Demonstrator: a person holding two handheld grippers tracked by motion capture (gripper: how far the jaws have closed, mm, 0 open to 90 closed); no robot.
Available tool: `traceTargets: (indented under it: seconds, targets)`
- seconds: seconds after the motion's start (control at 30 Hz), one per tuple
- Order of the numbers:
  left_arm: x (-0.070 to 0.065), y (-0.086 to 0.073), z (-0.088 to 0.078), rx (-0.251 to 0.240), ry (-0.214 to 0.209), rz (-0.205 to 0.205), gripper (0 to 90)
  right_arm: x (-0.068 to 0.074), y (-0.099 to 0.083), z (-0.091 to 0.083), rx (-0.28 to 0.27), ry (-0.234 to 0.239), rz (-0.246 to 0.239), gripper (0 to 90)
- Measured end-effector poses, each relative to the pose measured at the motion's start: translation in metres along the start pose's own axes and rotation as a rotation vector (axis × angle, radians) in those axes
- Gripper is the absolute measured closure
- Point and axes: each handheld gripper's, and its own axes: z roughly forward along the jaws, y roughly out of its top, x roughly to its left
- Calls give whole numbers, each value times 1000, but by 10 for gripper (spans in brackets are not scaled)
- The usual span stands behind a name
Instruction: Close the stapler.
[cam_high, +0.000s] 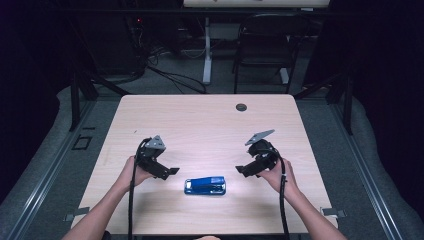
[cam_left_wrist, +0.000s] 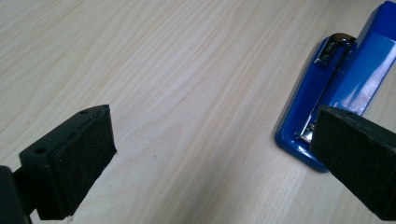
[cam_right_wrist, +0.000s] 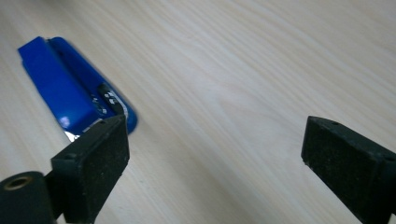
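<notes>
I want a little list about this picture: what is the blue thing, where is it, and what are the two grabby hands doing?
thing: blue stapler, lying flat
where: near edge of the wooden table, between the two grippers
left gripper: open, fingers wide apart, nothing between them, beside the stapler's left end
right gripper: open, fingers wide apart, nothing between them, beside the stapler's right end
touching: neither gripper touches the stapler
also on table: a small dark round hole near the far edge
</notes>
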Motion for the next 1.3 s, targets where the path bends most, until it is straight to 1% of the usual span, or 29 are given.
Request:
traceTargets:
  seconds: [0.03, 0.1, 0.23, 0.27, 0.3, 0.33, 0.4, 0.43, 0.47, 0.5, 0.53, 0.63, 0.67, 0.7, 0.73, 0.77, 0.83, 0.87, 0.9, 0.93, 0.97, 1.0, 1.03, 1.07, 1.1, 1.17, 1.23, 1.27, 1.3]
  targets:
    - [2, -1, -1, 3, 17, -3, 1, -4, -2, -2, -3, -9, 7, 59]
    - [8, -4, -2, 3, 9, -22, 1, -13, -5, -7, -8, -28, 29, 47]
    - [18, -11, -3, 16, 29, -52, 1, -28, -15, -14, -6, -59, 72, 32]
    - [21, -12, -3, 20, 37, -58, 1, -33, -17, -15, 2, -68, 73, 26]
    - [23, -14, -2, 22, 41, -67, 1, -36, -19, -16, 5, -69, 88, 23]
    - [26, -16, -2, 26, 44, -73, 1, -40, -21, -18, 15, -77, 86, 20]
    - [30, -19, -2, 35, 58, -93, 1, -46, -26, -20, 10, -97, 107, 11]
    - [33, -21, -1, 39, 59, -102, 1, -49, -28, -22, 10, -98, 115, 10]
    - [35, -22, -1, 49, 60, -105, 1, -53, -31, -23, 11, -115, 118, 8]
    - [37, -24, -1, 55, 66, -114, 1, -61, -38, -25, 25, -126, 138, 0]
    - [40, -26, -1, 60, 69, -121, 1, -61, -38, -25, 25, -126, 138, 0]
    - [47, -31, 0, 77, 83, -146, 1, -72, -48, -27, 34, -144, 167, 0]
    - [48, -33, 0, 74, 91, -158, 1, -79, -54, -28, 43, -151, 185, 0]
    - [50, -34, 0, 74, 96, -169, 1, -79, -54, -28, 43, -151, 185, 0]
    - [52, -35, 0, 78, 102, -170, 1, -85, -59, -28, 50, -157, 203, 0]
    - [54, -36, 1, 82, 103, -175, 1, -85, -59, -28, 50, -157, 203, 0]
    - [56, -38, 2, 87, 107, -183, 1, -92, -65, -26, 64, -158, 215, 0]
    - [56, -39, 3, 89, 109, -188, 1, -96, -68, -25, 76, -163, 226, 0]
    - [58, -39, 4, 96, 107, -184, 1, -101, -71, -23, 81, -156, 239, 0]
    - [58, -40, 5, 96, 108, -190, 1, -104, -74, -21, 86, -153, 257, 0]
    - [58, -40, 6, 99, 108, -193, 1, -108, -76, -19, 98, -141, 266, 0]
    - [59, -40, 7, 102, 106, -192, 1, -112, -80, -15, 124, -145, 271, 0]
    - [60, -41, 8, 107, 103, -192, 1, -112, -80, -15, 124, -145, 271, 0]
    - [60, -41, 9, 109, 99, -201, 0, -114, -82, -14, 131, -146, 276, 0]
    - [61, -42, 10, 114, 95, -201, 0, -115, -83, -12, 136, -136, 282, 0]
    - [62, -43, 12, 122, 102, -205, 0, -116, -85, -9, 154, -144, 282, 0]
    - [64, -44, 14, 127, 103, -208, 0, -118, -86, -5, 176, -132, 270, 0]
    - [65, -44, 16, 134, 104, -208, 0, -118, -87, -3, 179, -133, 277, 0]
    - [66, -44, 17, 141, 104, -208, 0, -119, -88, 1, 198, -131, 264, 0]
